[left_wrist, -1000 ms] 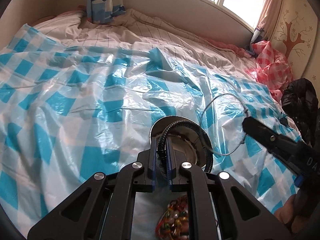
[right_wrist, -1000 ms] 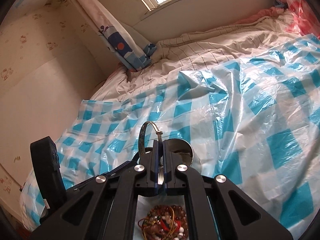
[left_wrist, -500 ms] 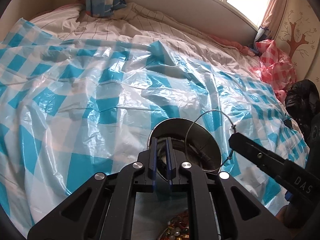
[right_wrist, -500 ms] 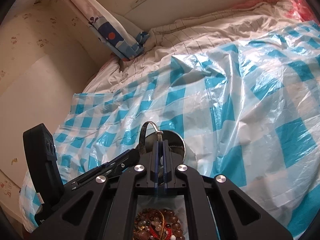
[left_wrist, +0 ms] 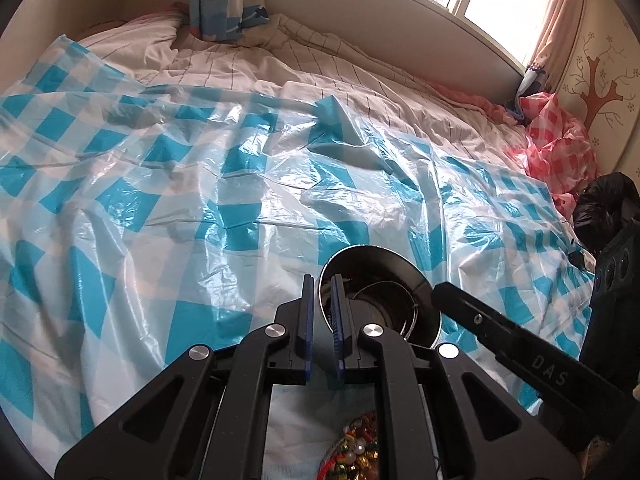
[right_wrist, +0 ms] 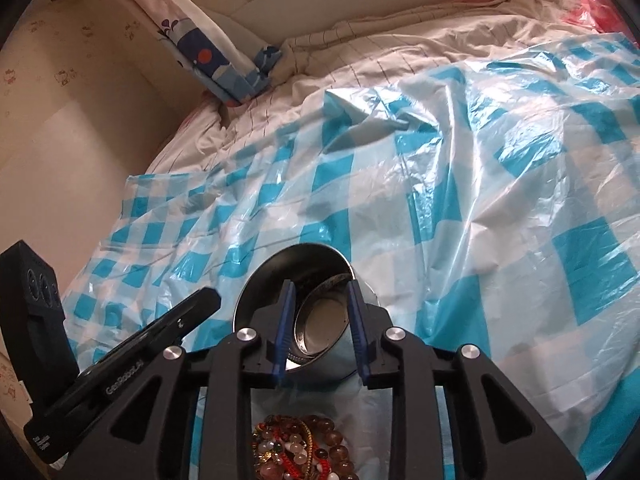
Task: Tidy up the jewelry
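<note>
A steel bowl (left_wrist: 372, 264) sits on the checked plastic sheet, and my left gripper (left_wrist: 322, 280) is shut on its near rim. A thin silver bangle (left_wrist: 384, 283) lies inside the bowl. In the right wrist view my right gripper (right_wrist: 320, 286) hovers over the bowl (right_wrist: 280, 268). Its jaws are opening, and the bangle (right_wrist: 299, 322) rests loose in the bowl below and between them, free of the pads. A heap of beaded bracelets (right_wrist: 300, 452) lies on the sheet just under both grippers, also visible as beads (left_wrist: 356, 452) in the left wrist view.
A blue-and-white checked plastic sheet (left_wrist: 200, 200) covers a striped bed cover. A pink checked bag (left_wrist: 560, 152) and a black bag (left_wrist: 604, 208) lie at the bed's right edge. A blue patterned pillow (right_wrist: 224, 60) leans in the far corner against the wall.
My right gripper came down over the bowl and its jaws parted. The silver bangle it was shut on now lies inside the bowl. The left gripper stays clamped on the rim.
</note>
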### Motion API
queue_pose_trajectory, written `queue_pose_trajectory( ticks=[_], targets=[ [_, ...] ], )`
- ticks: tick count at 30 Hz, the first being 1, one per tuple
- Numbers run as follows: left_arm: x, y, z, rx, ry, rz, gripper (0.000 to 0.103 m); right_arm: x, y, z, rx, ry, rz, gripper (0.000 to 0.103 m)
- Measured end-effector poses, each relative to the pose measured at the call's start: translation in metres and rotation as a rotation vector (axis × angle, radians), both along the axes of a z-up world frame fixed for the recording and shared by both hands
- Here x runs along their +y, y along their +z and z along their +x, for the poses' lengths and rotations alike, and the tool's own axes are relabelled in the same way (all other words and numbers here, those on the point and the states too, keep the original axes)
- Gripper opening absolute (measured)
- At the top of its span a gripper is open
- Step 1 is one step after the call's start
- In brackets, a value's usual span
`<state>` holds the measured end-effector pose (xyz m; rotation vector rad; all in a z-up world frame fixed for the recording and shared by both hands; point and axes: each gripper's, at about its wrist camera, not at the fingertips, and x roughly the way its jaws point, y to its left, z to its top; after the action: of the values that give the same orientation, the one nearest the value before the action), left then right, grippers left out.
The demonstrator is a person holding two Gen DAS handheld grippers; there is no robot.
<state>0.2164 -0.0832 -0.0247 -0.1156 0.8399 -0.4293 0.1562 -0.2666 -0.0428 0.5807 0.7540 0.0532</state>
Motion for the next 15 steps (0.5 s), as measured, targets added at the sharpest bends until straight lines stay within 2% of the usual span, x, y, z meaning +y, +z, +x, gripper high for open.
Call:
queue_pose_trajectory(
  ticks=[6,10,15],
  targets=[
    [0.006,0.004,-0.017,0.013,-0.02,0.045,0.008,0.002,0.006,-0.008,0.005,0.003,-0.036,0.03],
    [0.014,0.009,-0.032,0.022,-0.058,0.093,0.008,0.007,0.007,-0.028,0.046,0.034,-0.078,0.03],
    [0.023,0.001,-0.056,0.072,-0.118,0.124,0.009,0.007,0.005,-0.058,0.082,0.061,-0.072,0.03]
  ],
)
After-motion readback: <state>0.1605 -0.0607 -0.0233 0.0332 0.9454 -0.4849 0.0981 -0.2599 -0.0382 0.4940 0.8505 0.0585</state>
